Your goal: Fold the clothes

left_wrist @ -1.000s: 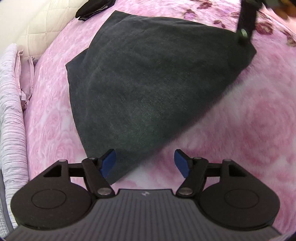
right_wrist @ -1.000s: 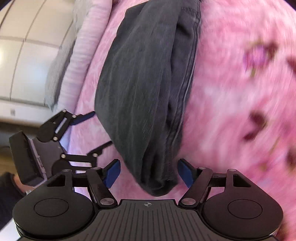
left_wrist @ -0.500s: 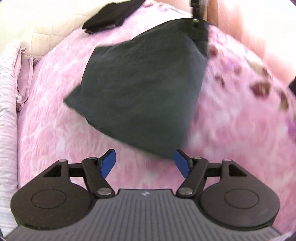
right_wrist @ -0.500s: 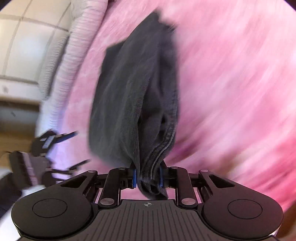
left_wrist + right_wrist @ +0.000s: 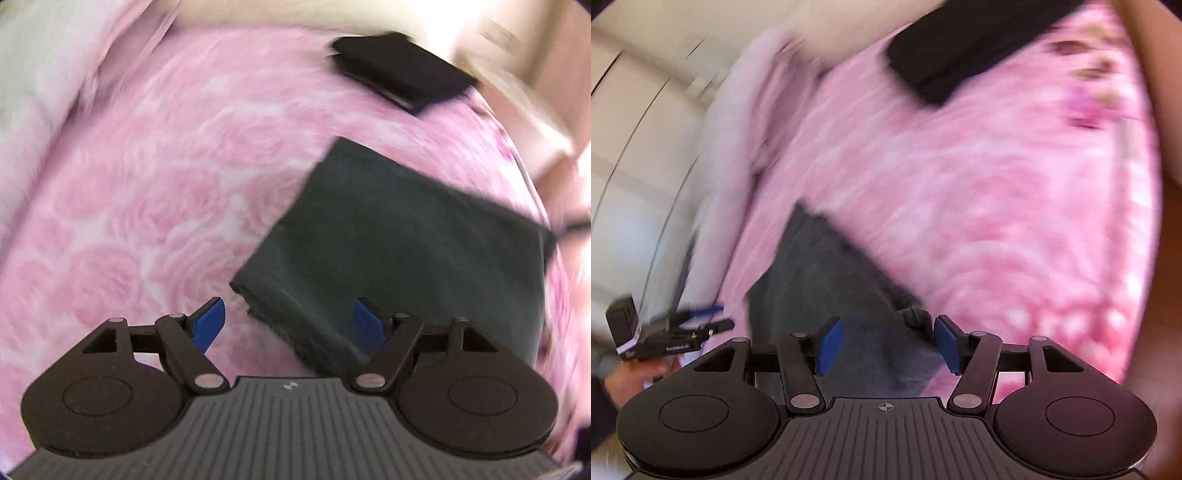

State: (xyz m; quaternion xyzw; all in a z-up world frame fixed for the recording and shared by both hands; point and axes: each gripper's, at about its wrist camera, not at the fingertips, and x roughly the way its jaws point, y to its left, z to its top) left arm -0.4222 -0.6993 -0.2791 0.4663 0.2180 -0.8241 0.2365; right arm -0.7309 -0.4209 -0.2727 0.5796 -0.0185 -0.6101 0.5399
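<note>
Lying folded on the pink blanket (image 5: 155, 177), dark garment (image 5: 406, 258).

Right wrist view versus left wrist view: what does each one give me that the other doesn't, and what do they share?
Only the right wrist view shows the left gripper from outside, at the bed's edge, and the open right gripper over the dark grey garment. Only the left wrist view shows that garment's whole folded outline and the left gripper's open fingers. Both show the pink bedspread and the folded black garment farther back.
</note>
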